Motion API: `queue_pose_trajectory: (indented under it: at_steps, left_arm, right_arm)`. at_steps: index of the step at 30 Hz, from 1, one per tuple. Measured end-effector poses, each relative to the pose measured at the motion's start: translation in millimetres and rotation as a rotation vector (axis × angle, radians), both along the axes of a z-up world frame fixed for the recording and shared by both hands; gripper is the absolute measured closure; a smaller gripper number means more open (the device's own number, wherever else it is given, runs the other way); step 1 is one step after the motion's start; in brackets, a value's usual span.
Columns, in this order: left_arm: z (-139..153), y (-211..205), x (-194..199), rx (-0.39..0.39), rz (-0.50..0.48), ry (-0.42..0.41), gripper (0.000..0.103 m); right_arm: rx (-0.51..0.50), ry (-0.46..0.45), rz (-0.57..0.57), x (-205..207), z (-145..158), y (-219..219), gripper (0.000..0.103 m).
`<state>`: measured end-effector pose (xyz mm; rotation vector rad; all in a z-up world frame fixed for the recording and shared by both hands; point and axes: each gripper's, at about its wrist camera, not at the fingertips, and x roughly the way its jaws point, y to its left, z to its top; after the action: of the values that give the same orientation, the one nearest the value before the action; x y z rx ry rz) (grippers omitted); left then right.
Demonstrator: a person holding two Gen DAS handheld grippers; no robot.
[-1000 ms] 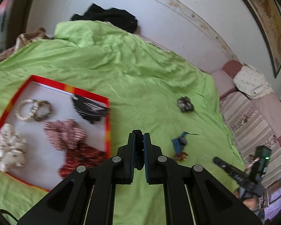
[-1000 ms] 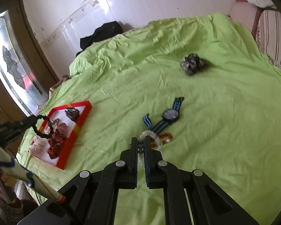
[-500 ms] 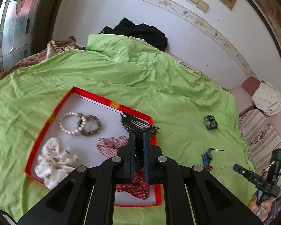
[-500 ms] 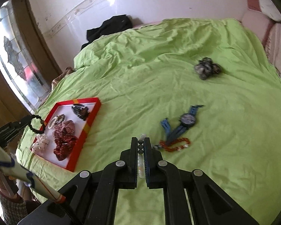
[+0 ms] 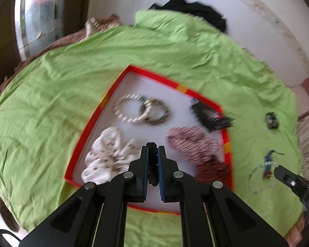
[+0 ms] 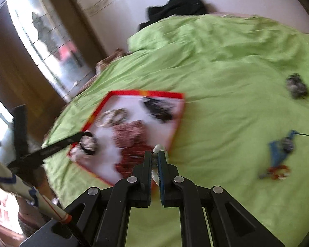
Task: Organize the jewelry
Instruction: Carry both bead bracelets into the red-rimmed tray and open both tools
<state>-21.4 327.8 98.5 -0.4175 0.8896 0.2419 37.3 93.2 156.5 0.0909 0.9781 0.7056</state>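
Observation:
A red-rimmed white tray (image 5: 121,82) (image 6: 105,100) lies on the green bedsheet. It holds two bead bracelets (image 5: 142,111), a white scrunchie (image 5: 107,156), patterned red scrunchies (image 5: 193,142) and a black hair clip (image 5: 210,117). My left gripper (image 5: 153,150) is shut on a black bead bracelet (image 5: 152,164), above the tray's near part; it shows in the right wrist view (image 6: 86,142). My right gripper (image 6: 154,154) is shut on a clear bead bracelet (image 6: 157,149), near the tray's right corner; the bracelet hangs as a loop in the left wrist view (image 5: 261,179).
A blue-strapped watch (image 6: 284,146) and a red bead bracelet (image 6: 278,173) lie on the sheet to the right. A dark scrunchie (image 6: 296,85) lies farther back. Black clothing (image 5: 193,12) is heaped by the wall. A window and brown blanket are at left.
Both grippers have swung left toward the tray. My left gripper now hovers over the tray with the black bracelet. My right gripper has lifted the clear bracelet away from the watch.

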Motion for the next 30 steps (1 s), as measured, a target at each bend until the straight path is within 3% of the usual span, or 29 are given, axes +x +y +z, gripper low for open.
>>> queue_pose_trajectory:
  at_steps: [7, 10, 14, 20, 24, 26, 29, 30]
  left_arm:
    - [-23, 23, 4, -0.050, 0.058, 0.055, 0.095]
    - [-23, 25, 1, -0.046, 0.064, 0.049, 0.095]
    - [-22, 21, 2, -0.076, 0.021, 0.034, 0.095]
    - [-18, 4, 11, -0.166, -0.071, -0.027, 0.095]
    - [-24, -1, 15, -0.084, -0.028, 0.024, 0.095]
    - [-26, 2, 15, -0.069, -0.002, 0.043, 0.094]
    - [-24, 6, 13, -0.085, 0.009, 0.031, 0.092]
    - [-23, 7, 12, -0.090, 0.008, 0.024, 0.085]
  right_arm:
    - [0.070, 0.059, 0.161, -19, -15, 87, 0.096]
    - [0.039, 0.068, 0.173, -23, -31, 107, 0.096]
    - [-0.031, 0.090, 0.151, -18, -59, 105, 0.096]
    - [-0.089, 0.103, 0.118, -15, -77, 93, 0.095]
    - [-0.112, 0.105, 0.102, -13, -83, 88, 0.094]
    - [-0.107, 0.115, 0.100, -13, -84, 84, 0.091]
    - [-0.094, 0.112, 0.096, -13, -83, 80, 0.072]
    - [-0.089, 0.106, 0.095, -15, -81, 78, 0.065]
